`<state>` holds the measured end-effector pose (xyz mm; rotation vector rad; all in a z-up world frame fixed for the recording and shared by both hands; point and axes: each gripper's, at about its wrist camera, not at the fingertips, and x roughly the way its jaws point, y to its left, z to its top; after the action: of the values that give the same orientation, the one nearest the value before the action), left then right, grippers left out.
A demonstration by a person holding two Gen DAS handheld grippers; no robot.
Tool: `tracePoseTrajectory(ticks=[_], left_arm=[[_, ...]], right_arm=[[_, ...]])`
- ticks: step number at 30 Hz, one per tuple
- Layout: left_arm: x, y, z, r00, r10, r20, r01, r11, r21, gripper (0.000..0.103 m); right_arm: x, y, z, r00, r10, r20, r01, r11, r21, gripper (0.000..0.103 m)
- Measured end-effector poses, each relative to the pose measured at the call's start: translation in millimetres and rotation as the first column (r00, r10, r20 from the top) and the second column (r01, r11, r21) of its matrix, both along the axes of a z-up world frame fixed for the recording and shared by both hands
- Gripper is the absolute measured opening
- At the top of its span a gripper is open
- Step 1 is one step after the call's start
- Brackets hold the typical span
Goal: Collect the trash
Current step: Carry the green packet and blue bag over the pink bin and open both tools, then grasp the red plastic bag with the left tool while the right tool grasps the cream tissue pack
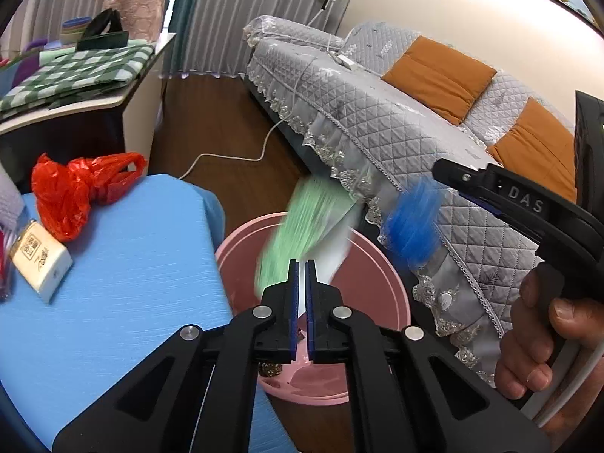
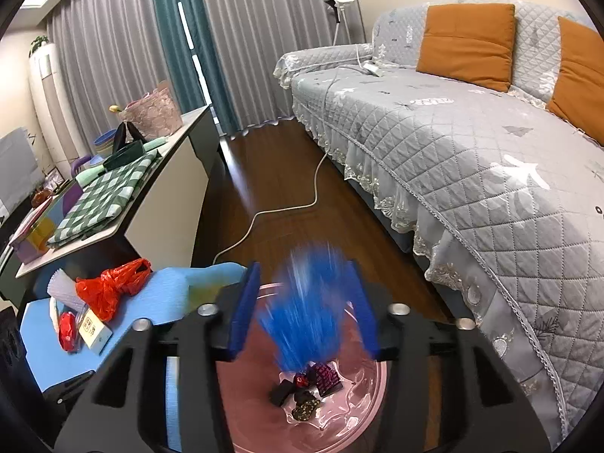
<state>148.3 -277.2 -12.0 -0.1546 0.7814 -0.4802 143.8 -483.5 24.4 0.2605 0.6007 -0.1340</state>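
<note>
A pink bin [image 1: 392, 275] stands on the floor between the blue table and the sofa. My left gripper [image 1: 302, 264] hovers over it, its jaws all but closed. A green and white packet [image 1: 302, 222] shows as a blur just past the tips, above the bin. In the left wrist view a hand [image 1: 547, 343] holds my right gripper, whose near finger [image 1: 464, 179] reaches in from the right. My right gripper [image 2: 305, 268] stands open over the bin [image 2: 264, 415]. A blue scrap [image 2: 305, 313] is a falling blur between its pads, touching neither. Dark wrappers [image 2: 309, 389] lie at the bin's bottom.
The blue table [image 1: 132, 264] at left carries a red plastic bag [image 1: 75, 192] and a white box [image 1: 39, 260]. A grey quilted sofa [image 2: 472, 173] with orange cushions fills the right. A white cable [image 2: 283, 207] runs across the wooden floor. A cluttered side table [image 2: 113, 196] stands behind.
</note>
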Motion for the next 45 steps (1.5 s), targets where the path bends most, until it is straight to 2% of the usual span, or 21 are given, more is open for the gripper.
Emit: tracePoseTrajectory(ticks=[13,29,37,45], left_arm=[[-24,38,9,0.998,0.06,0.008,-0.059,0.998,-0.008,0.004],[-60,130,15,0.981,0.195,0.024,-0.194,0.981,-0.026,0.004],[-60,188,15,0.954,0.297,0.023,-0.296,0.954,-0.058,0.004],[-50,235,-2,0.921,0.39,-0.003,-0.39,0.919,-0.057,0.004]], right_arm=[[-7,18,11,0.999,0.027,0.03,-0.026,0.999,-0.029,0.049],[-26,86,26,0.989,0.134,0.07,-0.129,0.989,-0.074,0.049],[-22,134,23,0.972,0.226,0.072,-0.216,0.969,-0.119,0.049],[-5,170,12,0.955,0.293,0.045,-0.285,0.949,-0.132,0.049]])
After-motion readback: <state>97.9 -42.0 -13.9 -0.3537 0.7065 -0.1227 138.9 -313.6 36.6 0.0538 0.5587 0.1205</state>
